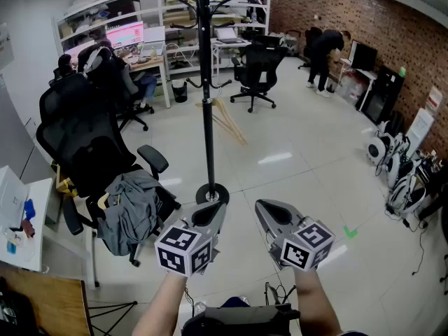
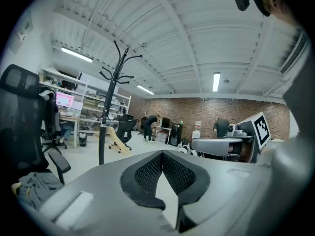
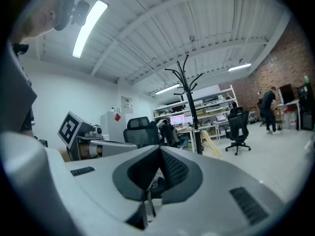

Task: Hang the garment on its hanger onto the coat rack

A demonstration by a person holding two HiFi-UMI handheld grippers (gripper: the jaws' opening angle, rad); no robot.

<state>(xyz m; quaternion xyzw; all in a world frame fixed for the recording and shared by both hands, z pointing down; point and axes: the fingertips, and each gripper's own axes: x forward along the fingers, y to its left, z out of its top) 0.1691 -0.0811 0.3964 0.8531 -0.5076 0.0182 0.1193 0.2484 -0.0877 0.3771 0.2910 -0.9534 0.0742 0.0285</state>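
well, the left gripper (image 1: 208, 214) and right gripper (image 1: 270, 213) sit side by side, jaws together, empty. the grey garment (image 1: 131, 207) lies on a chair (image 1: 87, 163) near the coat rack (image 1: 207, 103).

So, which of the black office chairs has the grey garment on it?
The black chair nearest the person, left of the coat rack's base: the grey garment lies heaped on its seat. The other chairs stand farther back.

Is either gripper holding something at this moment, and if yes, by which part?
Nothing is held. The left gripper and the right gripper are both shut and empty. The garment lies on the chair, untouched.
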